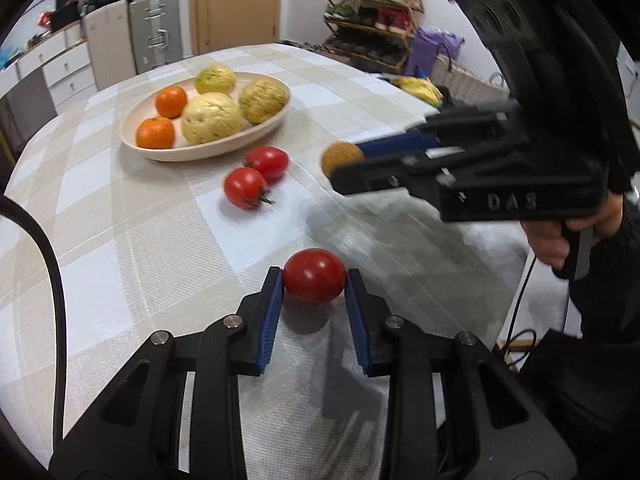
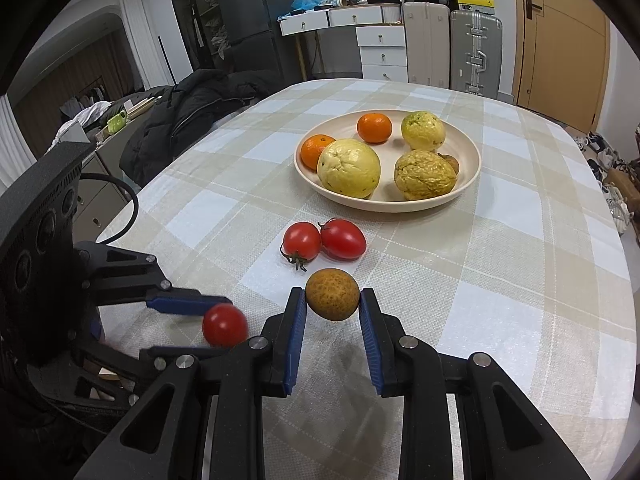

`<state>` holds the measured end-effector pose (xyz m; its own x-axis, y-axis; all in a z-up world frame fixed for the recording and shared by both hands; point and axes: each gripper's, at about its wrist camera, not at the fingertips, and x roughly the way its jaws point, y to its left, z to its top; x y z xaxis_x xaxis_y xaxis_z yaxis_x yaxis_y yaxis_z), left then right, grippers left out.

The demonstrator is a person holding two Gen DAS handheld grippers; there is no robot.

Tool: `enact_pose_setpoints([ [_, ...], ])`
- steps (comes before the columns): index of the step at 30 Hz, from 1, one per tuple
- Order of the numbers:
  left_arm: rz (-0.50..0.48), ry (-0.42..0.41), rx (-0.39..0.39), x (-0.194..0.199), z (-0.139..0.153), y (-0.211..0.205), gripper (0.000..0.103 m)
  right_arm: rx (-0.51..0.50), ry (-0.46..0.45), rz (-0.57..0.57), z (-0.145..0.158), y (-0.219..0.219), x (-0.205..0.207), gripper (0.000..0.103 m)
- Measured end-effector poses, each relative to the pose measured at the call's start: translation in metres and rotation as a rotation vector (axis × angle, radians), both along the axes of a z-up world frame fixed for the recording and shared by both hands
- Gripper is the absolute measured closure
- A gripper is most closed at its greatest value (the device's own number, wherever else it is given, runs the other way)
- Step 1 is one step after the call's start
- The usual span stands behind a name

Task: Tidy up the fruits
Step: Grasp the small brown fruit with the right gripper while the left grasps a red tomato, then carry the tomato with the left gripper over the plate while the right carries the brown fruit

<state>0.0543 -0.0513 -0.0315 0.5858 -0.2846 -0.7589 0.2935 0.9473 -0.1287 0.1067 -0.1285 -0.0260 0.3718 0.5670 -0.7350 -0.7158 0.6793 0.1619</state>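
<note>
I am in the pick-up step, with 1 fruit in each gripper. My left gripper [image 1: 314, 280] has its blue pads pressed on both sides of a red tomato [image 1: 315, 276], which sits low over the checked tablecloth [image 1: 132, 248], well on the near side of the plate [image 1: 160, 154]; I cannot tell if it is already lifted. My right gripper [image 2: 333, 294] is clamped on a small brown rough-skinned fruit [image 2: 332, 294], also on the near side of the plate, and it seems to hang above the cloth.

I judge the next move is to carry both fruits to the plate and release them in a free spot. The space is mostly at the near rim, so I must come in low and open slowly, or the round fruits can roll.

On the plate I count 2 oranges [image 2: 374, 128], 3 pale yellow wrinkled fruits [image 2: 349, 168] and 1 small brown fruit [image 2: 451, 163] half hidden behind them. Just in front of the plate lie 2 more tomatoes [image 2: 323, 240], touching each other. In total 3 tomatoes
</note>
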Motion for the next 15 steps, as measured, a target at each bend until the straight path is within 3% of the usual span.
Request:
enact_pose_setpoints([
  [15, 0.198, -0.11, -0.063, 0.004, 0.024, 0.041, 0.074, 0.09, -0.045, -0.047, 0.013, -0.011, 0.004, 0.075],
])
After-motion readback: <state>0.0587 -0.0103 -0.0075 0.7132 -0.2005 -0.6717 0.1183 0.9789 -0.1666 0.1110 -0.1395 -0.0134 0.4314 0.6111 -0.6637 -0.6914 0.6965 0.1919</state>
